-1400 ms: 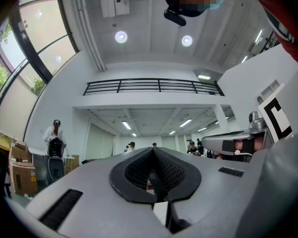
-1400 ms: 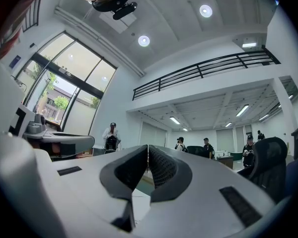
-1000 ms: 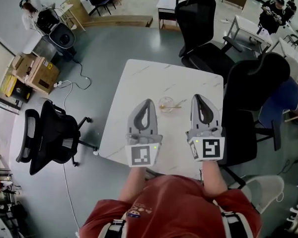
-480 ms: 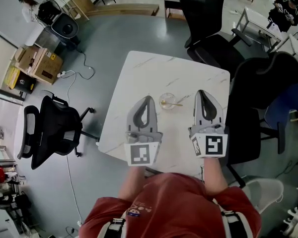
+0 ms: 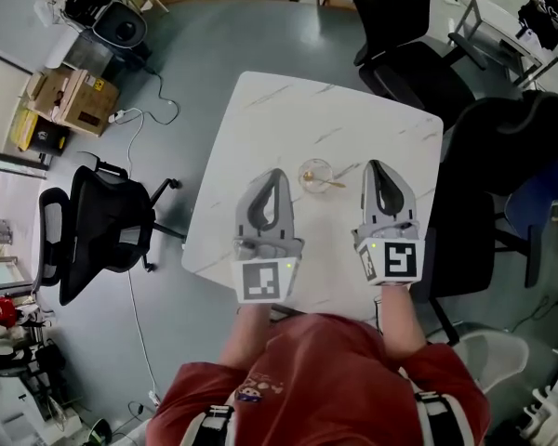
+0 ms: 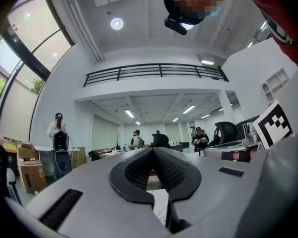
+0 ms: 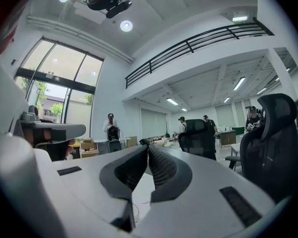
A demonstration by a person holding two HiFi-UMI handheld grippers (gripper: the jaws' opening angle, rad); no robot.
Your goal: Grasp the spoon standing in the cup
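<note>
The glass cup [image 5: 313,174] sits on the white table [image 5: 260,128] between the two tools, its spoon [image 5: 331,184] leaning toward the right hand-held gripper [image 5: 376,164]. Both this and the left hand-held gripper [image 5: 275,173] are clenched on nothing. For a clean grasp, the right should probably spread its jaws first, then meet the handle above the rim without nudging the cup.
</note>
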